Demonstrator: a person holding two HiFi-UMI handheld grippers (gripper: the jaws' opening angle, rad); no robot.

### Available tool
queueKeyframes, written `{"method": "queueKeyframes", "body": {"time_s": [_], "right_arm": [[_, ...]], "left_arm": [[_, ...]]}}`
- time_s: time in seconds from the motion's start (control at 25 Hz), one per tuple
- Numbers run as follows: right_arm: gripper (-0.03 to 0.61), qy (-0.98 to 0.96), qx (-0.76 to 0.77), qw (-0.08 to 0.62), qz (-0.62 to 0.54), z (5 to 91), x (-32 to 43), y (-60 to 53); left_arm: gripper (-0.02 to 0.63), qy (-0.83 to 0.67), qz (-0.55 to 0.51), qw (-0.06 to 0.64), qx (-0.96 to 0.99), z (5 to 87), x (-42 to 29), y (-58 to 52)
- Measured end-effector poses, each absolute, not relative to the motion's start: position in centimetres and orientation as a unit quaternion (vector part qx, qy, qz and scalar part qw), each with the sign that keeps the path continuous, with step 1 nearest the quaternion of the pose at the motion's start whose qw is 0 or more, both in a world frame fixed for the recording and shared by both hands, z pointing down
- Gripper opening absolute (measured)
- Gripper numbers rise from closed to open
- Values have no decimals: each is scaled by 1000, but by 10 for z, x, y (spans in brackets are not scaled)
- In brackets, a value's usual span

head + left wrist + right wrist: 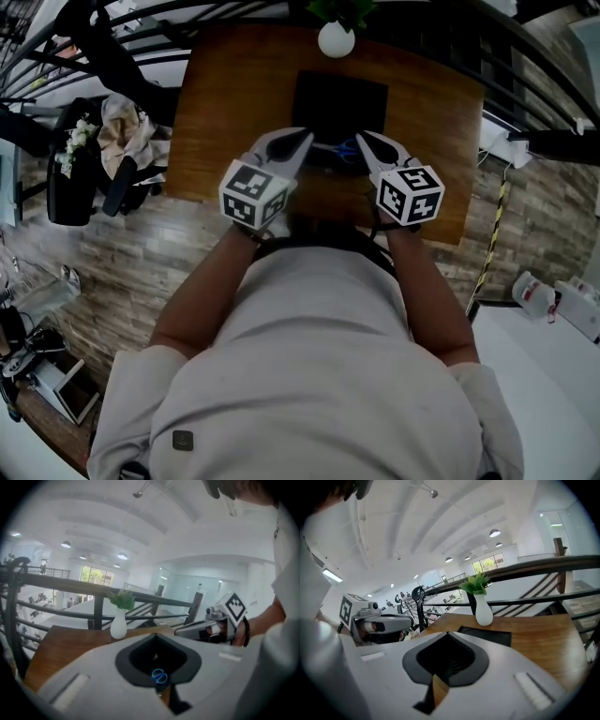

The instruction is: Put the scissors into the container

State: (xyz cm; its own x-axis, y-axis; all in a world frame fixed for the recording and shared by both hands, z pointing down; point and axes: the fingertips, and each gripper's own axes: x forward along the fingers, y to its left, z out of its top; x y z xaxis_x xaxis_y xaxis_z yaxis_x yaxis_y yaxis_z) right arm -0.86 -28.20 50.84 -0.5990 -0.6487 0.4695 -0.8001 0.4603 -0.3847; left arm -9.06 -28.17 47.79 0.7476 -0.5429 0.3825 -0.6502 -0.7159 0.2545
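Note:
Blue-handled scissors [347,148] lie on the wooden table [225,112], just in front of the black square container [339,103]. My left gripper [302,141] and right gripper [366,139] hover side by side near the table's front edge, with the scissors between their tips. Both are shut and hold nothing. In the left gripper view the scissors [159,676] show through the gap behind the shut tips of the left gripper [156,635]. In the right gripper view the container [487,636] lies beyond the right gripper [447,633], and the scissors are hidden.
A white vase [336,39] with a green plant stands at the table's far edge, behind the container. A dark metal railing [525,56] curves round the far side. A chair [103,159] piled with cloth stands left of the table.

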Motion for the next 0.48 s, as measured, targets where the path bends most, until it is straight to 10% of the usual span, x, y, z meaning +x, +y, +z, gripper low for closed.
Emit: {"method": "queueKeyframes", "body": {"time_s": [0.48], "right_arm": [[6,-861,454,63,222,415,-11,-243]], "left_arm": [[2,-308,100,147,934,406,-112,-250]]}}
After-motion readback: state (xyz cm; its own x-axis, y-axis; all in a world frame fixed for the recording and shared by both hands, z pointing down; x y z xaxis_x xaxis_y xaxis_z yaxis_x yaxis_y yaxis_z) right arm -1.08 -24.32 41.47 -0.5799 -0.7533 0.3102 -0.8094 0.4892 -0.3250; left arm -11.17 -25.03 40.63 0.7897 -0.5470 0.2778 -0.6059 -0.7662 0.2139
